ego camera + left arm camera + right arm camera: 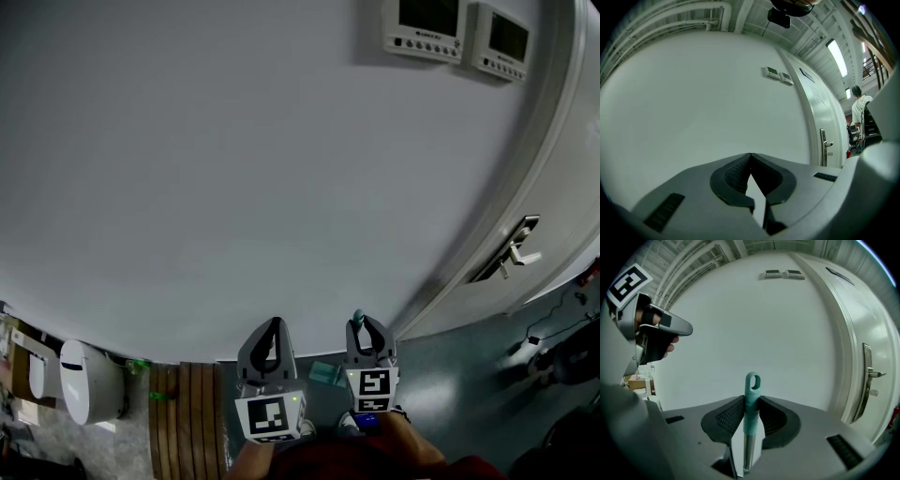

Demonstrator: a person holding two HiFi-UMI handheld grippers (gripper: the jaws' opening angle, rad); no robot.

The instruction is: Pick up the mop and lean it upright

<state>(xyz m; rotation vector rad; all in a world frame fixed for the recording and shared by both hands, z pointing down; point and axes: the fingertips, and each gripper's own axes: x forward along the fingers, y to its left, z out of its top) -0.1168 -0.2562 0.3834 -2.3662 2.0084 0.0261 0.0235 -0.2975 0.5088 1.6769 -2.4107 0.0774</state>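
- Where the bottom edge of the head view cuts them off, the right hand [405, 442] and the left hand [251, 457] sit side by side. Each holds its tool out towards the wall, roughly level.
- The right gripper [751, 398] is clenched on the mop [747, 446]. Its ribbed pads press on either side of the upright shaft, where bare steel meets the teal sleeve.
- The teal end cap [753, 382], with its hanging loop, stands clear above the jaw tips.
- The left gripper [750, 155] is just beside the right one and apart from the mop. Its jaws meet at the tips with nothing between them.
- Beyond both is a plain white wall [234, 169] with two control panels [424, 28] mounted high up.
- Farther right stands a white door [562, 169] with a lever handle [517, 246].
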